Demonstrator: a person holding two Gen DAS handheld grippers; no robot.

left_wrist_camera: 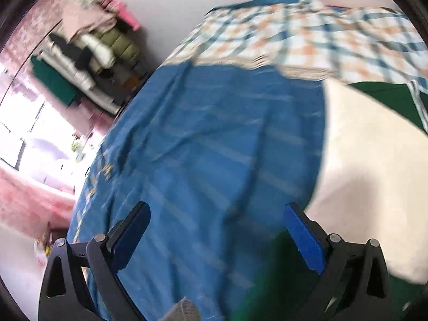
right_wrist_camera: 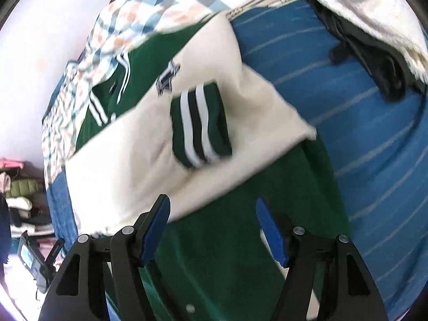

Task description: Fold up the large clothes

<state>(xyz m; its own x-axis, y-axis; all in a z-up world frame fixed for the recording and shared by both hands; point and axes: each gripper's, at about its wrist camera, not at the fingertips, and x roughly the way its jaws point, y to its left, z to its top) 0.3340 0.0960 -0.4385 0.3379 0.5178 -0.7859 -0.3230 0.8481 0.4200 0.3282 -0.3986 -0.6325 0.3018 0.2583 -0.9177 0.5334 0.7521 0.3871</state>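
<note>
A green and cream varsity jacket (right_wrist_camera: 214,240) lies on a blue striped bed sheet (right_wrist_camera: 361,139). A cream sleeve (right_wrist_camera: 120,165) is folded across the green body, its green cuff (right_wrist_camera: 200,125) with white and black stripes lying on top. My right gripper (right_wrist_camera: 212,227) is open and empty, just above the green body below the sleeve. My left gripper (left_wrist_camera: 216,238) is open and empty over the blue sheet (left_wrist_camera: 214,139); the jacket's cream sleeve (left_wrist_camera: 374,174) is to its right, and green fabric (left_wrist_camera: 267,281) shows under its right finger.
A plaid blanket (left_wrist_camera: 307,34) lies at the far end of the bed; it also shows in the right wrist view (right_wrist_camera: 160,5). A stack of clothes (left_wrist_camera: 91,53) stands at the wall on the left. A cream fluffy item over something black (right_wrist_camera: 374,40) lies at the right.
</note>
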